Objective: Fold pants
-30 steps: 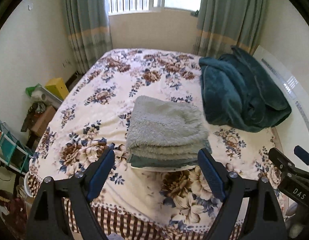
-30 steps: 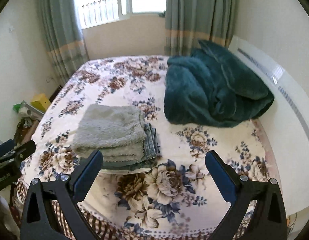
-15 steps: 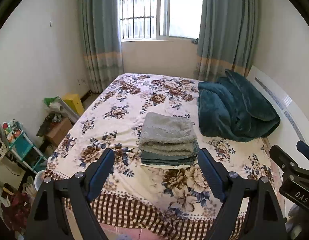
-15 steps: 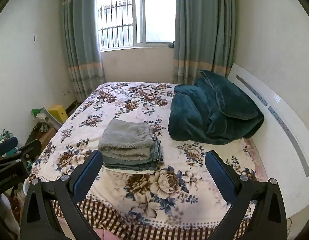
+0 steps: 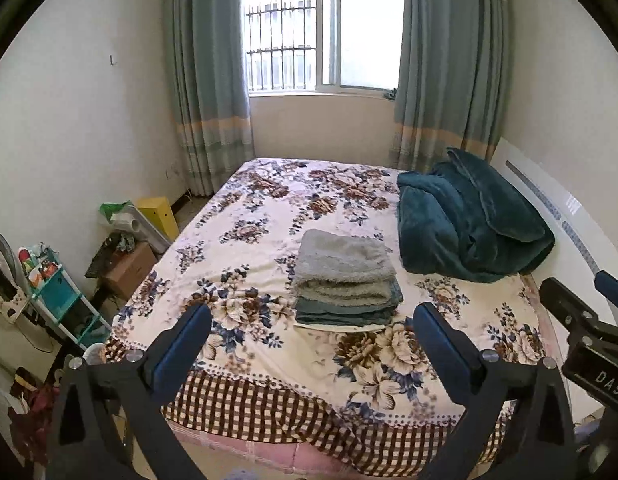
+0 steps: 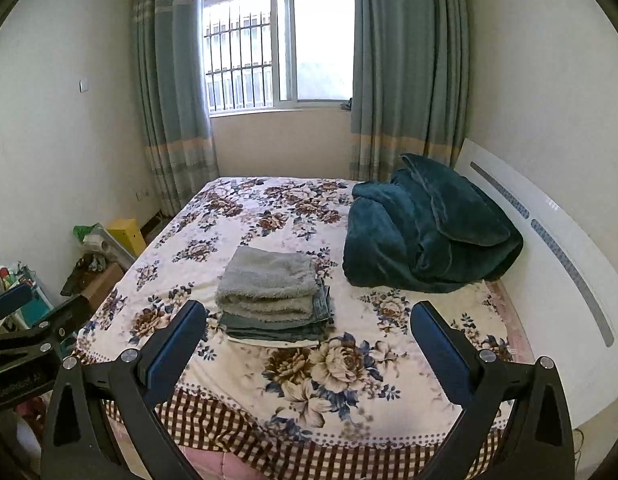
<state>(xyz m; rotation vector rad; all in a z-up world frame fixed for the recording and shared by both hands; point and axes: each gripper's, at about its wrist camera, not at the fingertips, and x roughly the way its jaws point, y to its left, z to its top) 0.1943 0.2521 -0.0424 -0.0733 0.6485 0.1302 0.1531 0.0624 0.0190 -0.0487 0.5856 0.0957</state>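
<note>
A neat stack of folded pants (image 5: 345,280) (image 6: 273,296) lies near the front of the floral bed (image 5: 269,216) (image 6: 369,360): fluffy grey pairs on top, denim and a pale piece beneath. My left gripper (image 5: 313,340) hangs in the air in front of the bed's foot, well back from the stack; its jaws are opening wide and hold nothing. My right gripper (image 6: 309,336) is also open and empty, at the same distance from the stack. Each gripper shows at the edge of the other's view.
A crumpled dark teal blanket (image 5: 469,224) (image 6: 425,232) lies at the right by the white headboard (image 6: 549,248). Boxes, a yellow bin (image 5: 157,216) and a teal shelf rack (image 5: 57,296) crowd the floor at the left. Curtains and a barred window (image 5: 321,32) stand behind the bed.
Both grippers have drawn back and up from the bed, so the stack looks smaller and the window shows. The left jaws have spread a little wider.
</note>
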